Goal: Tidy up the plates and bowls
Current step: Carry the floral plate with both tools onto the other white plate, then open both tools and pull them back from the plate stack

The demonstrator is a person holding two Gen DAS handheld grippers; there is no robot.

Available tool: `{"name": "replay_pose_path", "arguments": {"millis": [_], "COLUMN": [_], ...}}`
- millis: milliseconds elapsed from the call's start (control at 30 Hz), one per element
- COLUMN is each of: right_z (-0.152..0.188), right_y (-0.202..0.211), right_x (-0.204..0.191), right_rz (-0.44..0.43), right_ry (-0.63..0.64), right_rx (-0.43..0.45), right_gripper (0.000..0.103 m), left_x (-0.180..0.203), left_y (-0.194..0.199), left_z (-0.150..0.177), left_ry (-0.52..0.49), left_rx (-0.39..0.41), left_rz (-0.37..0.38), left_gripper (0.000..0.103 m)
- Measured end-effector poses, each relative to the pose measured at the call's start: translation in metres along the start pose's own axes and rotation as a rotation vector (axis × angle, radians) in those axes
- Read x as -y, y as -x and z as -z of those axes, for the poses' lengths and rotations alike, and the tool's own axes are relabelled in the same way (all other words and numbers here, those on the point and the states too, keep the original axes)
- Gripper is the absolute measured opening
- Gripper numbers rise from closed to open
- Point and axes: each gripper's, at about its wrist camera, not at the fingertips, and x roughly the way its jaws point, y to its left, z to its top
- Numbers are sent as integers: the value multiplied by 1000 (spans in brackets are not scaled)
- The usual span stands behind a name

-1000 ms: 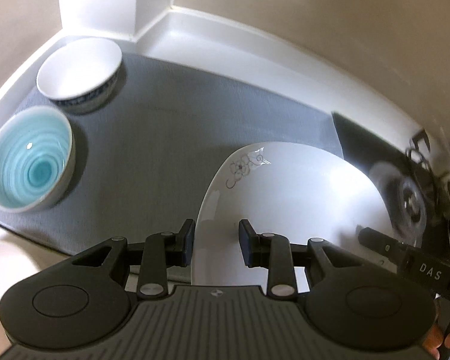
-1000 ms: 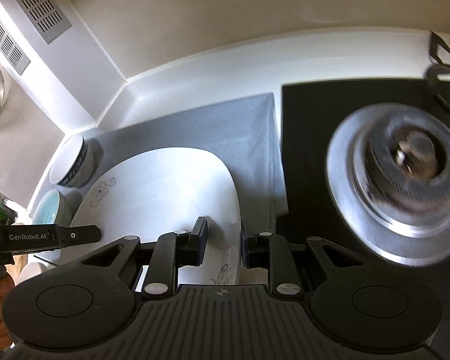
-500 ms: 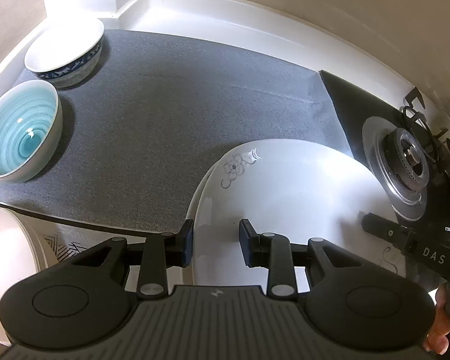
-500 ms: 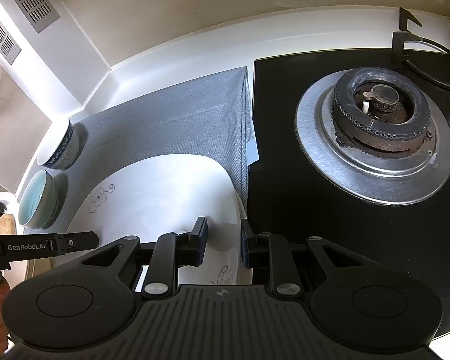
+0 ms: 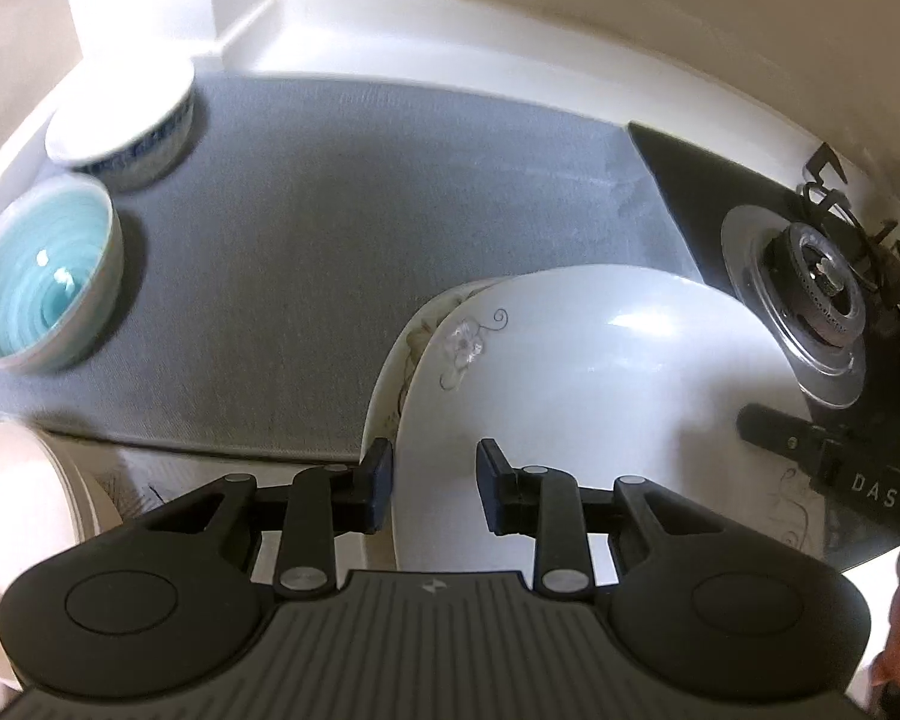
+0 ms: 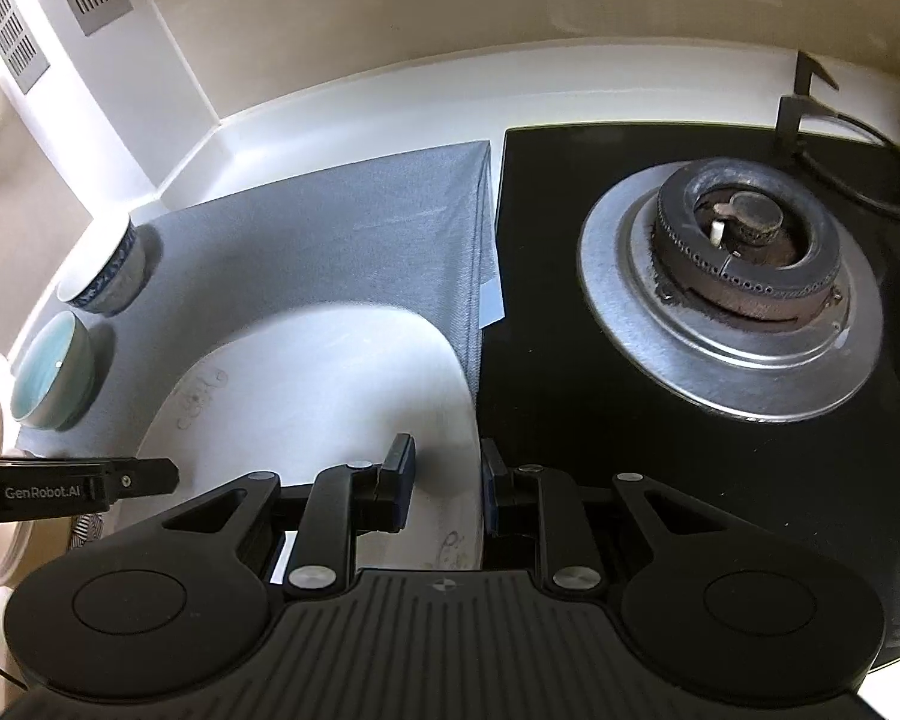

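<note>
A white kitchen counter point(image 6: 354, 90) is carrying a grey mat point(image 5: 330, 228) and, touching the mat's right edge, a black gas hob point(image 6: 570, 360). A turquoise bowl point(image 5: 36, 276) and a blue-patterned white bowl point(image 5: 126, 126) are sitting side by side at the mat's far left.

1. Soft daylight fills both views; the brightest patch lies on the white counter corner point(image 5: 258, 18) behind the gray mat point(image 5: 342, 228).
2. A glare spot sits on the white plate point(image 5: 600, 372), on its side toward the gas burner point(image 5: 822, 282).
3. The teal bowl point(image 5: 36, 276) and the blue-patterned bowl point(image 5: 132, 126) smear with motion blur in the left wrist view and cast dark shadows on the mat away from that corner.
4. The right wrist view is sharper: the burner point(image 6: 738, 240) shows crisp holes.
5. Fisheye distortion bends the counter edge around the mat, and the frame corners go dark.
6. The black cooktop point(image 6: 570, 360) beside the plate reads very dark.
</note>
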Motion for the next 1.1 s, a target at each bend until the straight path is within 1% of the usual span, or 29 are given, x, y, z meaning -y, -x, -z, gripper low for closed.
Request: {"name": "replay_pose_path", "arguments": {"millis": [100,200,233,267,300,333,400,433,467,500,533,567,733,900,967,1100], "right_z": [0,1,1,1,2,2,2,3,3,3,3,3,12,28,31,34], "right_y": [-1,-1,-1,-2,-1,0,6,10,14,19,23,27,45,55,58,65], "right_x": [1,-3,-5,-6,-7,-8,-15,-17,-19,-21,-22,-24,-39,-68,-84,-113], "right_rz": [6,16,21,22,21,28,57,71,80,83,80,71,14,-57,-81,-105], "right_ry": [2,30,41,49,55,62,100,118,129,136,137,135,108,113,142,210], "right_rx": [-7,1,4,4,5,8,26,39,50,55,55,52,-1,-49,-58,-47], "right_gripper": [24,24,24,26,27,27,41,55,65,70,78,82,87,88,88,88], "left_x": [0,-3,-4,-4,-4,-4,-2,-1,0,1,1,0,-8,-22,-31,-54], "left_y": [2,3,4,5,7,9,19,25,30,35,39,44,69,87,93,106], "left_z": [-2,-4,-4,-4,-4,-3,-2,0,1,3,5,7,30,55,64,75], "left_ry": [-2,11,15,17,19,20,15,6,-5,-13,-18,-20,-39,-76,-64,-4], "left_rx": [28,24,26,27,29,35,65,87,101,108,110,110,119,111,105,108], "left_rz": [-20,-9,-6,1,11,15,11,6,1,-3,-6,-7,-16,-76,-87,-99], "left_gripper": [33,34,39,42,54,71,87,88,89,92,98,101,102,102,103,102]}}
